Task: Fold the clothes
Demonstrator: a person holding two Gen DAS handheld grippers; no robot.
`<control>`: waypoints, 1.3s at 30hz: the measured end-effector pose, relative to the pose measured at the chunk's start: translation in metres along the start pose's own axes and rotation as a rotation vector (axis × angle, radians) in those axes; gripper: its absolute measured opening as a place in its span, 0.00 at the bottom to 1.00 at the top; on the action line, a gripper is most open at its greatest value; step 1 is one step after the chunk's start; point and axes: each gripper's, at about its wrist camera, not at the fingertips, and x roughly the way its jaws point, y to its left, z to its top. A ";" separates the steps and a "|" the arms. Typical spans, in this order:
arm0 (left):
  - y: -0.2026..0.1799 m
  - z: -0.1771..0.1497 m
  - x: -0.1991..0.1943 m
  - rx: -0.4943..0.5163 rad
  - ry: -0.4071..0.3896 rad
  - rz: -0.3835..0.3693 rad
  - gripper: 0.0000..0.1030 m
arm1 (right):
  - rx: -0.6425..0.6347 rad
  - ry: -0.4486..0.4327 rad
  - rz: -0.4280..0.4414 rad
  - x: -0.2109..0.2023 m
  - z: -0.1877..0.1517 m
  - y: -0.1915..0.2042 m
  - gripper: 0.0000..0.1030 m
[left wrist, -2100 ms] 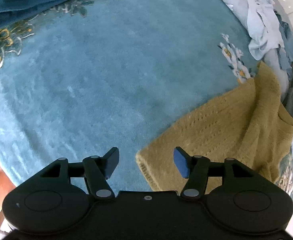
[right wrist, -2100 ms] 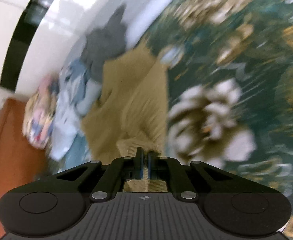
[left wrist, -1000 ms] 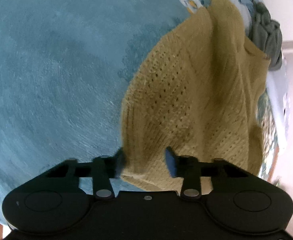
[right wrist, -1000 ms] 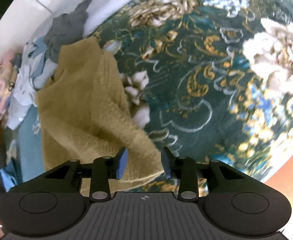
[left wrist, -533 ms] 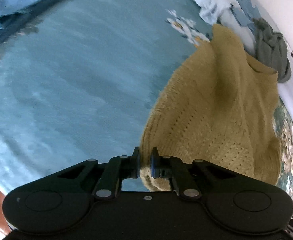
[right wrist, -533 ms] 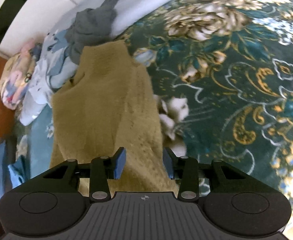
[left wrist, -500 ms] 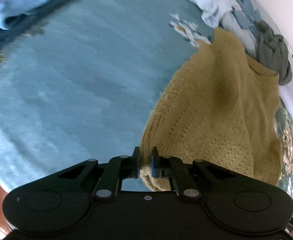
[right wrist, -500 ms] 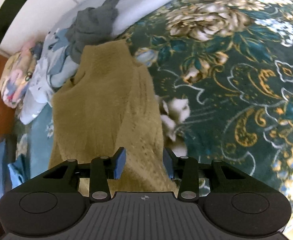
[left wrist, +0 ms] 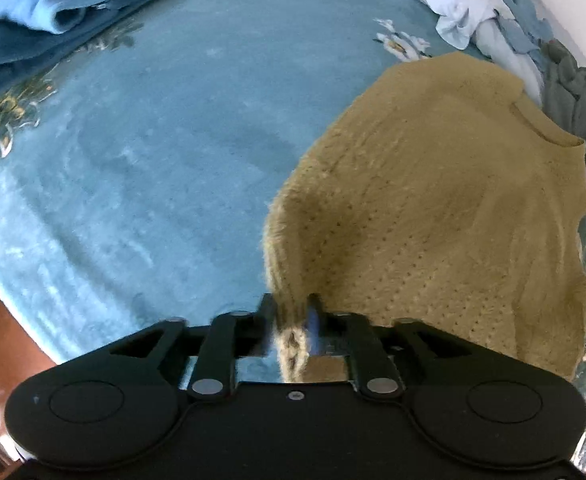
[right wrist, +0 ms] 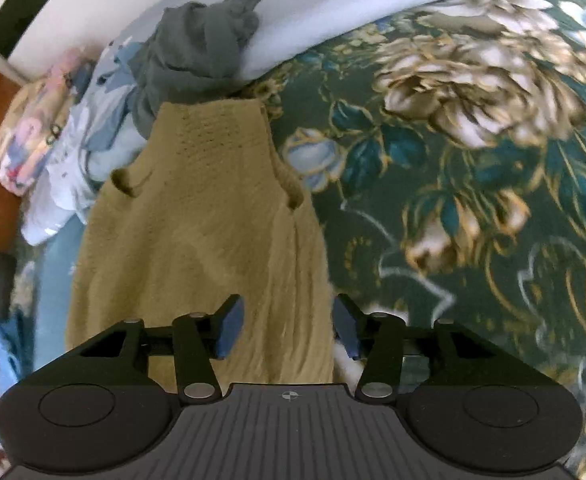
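At the far left of the bed lay a bunched light-blue fleece [left wrist: 49,4] on a folded navy cloth [left wrist: 9,52], both soft and thick. Beside them spread the bedspread [left wrist: 141,168], a plush pale-blue pile with brushed streaks, which turned toward the right into dark green printed with large cream and gold flowers [right wrist: 473,92].

The mustard knit sweater [left wrist: 445,208] lay on the bedspread, right of the bare blue patch and touching the heaped clothes at the wall. It was a fuzzy, open-stitch knit with rows of small eyelet holes, spread in a broad rounded shape, its ribbed neckline toward the wall. One near corner was drawn up into a narrow ridge. The left gripper [left wrist: 291,322] had that ribbed corner between its pads; its jaws were opening, yet the bunched knit filled the gap and both pads pressed on it.

From the right-hand side the sweater [right wrist: 209,248] showed as a long body with two small folds at its shoulders. The right gripper [right wrist: 289,330] hovered over its lower edge, jaws opening, blue pads [right wrist: 229,330] clear of the cloth and grasping nothing.

Beyond the neckline sat a crumpled grey-green garment [right wrist: 201,52], with pale-blue clothes [right wrist: 93,128] and a pink floral bundle [right wrist: 33,124] to its side.
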 end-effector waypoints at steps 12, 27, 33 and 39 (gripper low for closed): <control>-0.007 0.013 -0.023 0.021 -0.044 0.070 0.47 | -0.031 0.065 -0.007 0.032 0.010 0.006 0.11; -0.022 0.015 -0.015 0.079 -0.013 0.042 0.50 | -0.002 -0.001 -0.065 0.004 0.012 -0.021 0.25; -0.013 0.012 0.001 0.099 0.016 0.041 0.55 | 0.013 0.039 0.014 -0.039 -0.043 -0.036 0.37; 0.008 0.009 0.020 0.127 0.024 0.096 0.66 | 0.078 0.202 0.013 -0.052 -0.131 -0.052 0.49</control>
